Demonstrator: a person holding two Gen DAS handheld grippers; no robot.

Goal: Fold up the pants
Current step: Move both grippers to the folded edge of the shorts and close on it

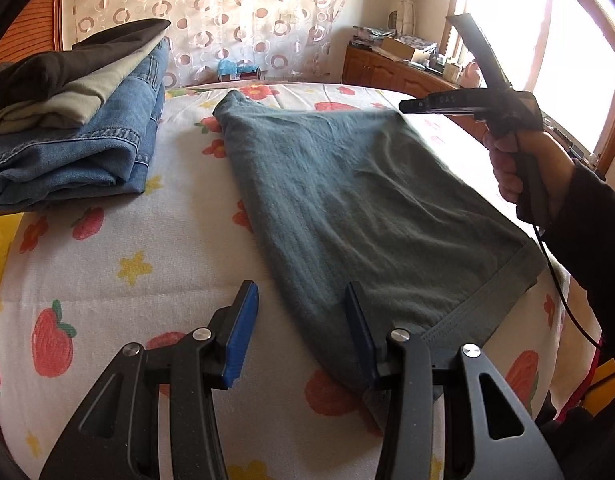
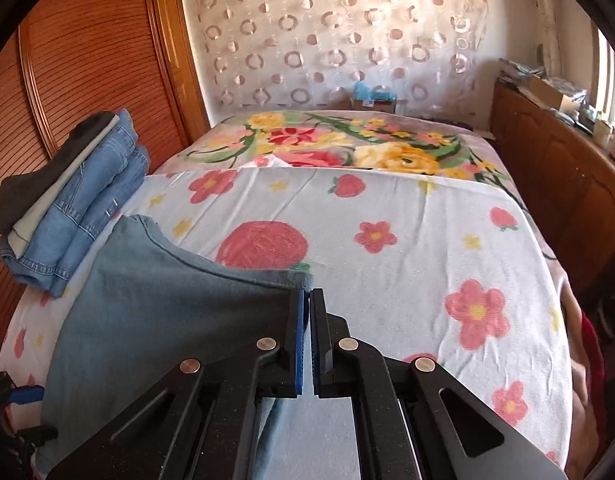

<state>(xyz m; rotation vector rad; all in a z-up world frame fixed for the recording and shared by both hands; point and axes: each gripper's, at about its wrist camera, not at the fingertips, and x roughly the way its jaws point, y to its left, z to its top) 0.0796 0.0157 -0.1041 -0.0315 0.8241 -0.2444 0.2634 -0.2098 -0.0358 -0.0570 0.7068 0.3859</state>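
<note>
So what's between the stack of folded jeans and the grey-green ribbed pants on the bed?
Only bare flower-print sheet between the jeans stack and the pants, seen in the left wrist view.

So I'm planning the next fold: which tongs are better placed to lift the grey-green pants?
Right. The right tongs are shut at the grey-green pants edge, seemingly pinching it; the left tongs hang open over the waistband.

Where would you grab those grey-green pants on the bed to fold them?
Take the pants at the waistband, the thicker banded edge lying flat nearest the person. The open left gripper already straddles its near corner, so come in low from that side. The right gripper is shut at the far edge.
</note>
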